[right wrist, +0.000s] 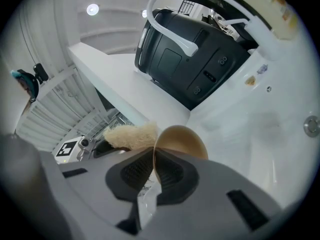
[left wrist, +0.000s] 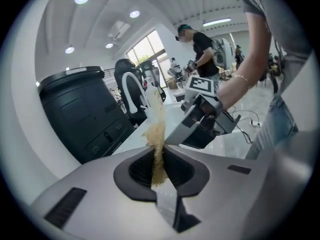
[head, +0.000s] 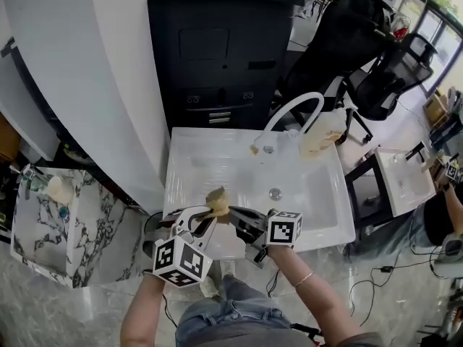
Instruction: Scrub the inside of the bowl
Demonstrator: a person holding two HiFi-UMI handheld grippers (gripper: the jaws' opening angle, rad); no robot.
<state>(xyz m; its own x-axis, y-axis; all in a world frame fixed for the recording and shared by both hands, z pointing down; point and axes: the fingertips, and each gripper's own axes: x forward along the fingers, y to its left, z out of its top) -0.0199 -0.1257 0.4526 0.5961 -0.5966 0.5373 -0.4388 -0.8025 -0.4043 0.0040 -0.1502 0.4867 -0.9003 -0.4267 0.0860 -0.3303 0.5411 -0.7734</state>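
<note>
The left tool (left wrist: pixel 159 160) is clamped on a beige sponge (left wrist: pixel 158 129), the right tool (right wrist: pixel 153 168) on the rim of the brown bowl (right wrist: pixel 184 140), both at 6 o'clock over the white sink (head: pixel 322 194); the print on the bottle (head: pixel 322 137) is too small to read.

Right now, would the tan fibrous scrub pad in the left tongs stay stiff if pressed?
Probably not: the tan fibrous scrub pad is squeezed thin between the left tongs, so it likely flexes. Its frayed, open fibres suggest low weight.
</note>
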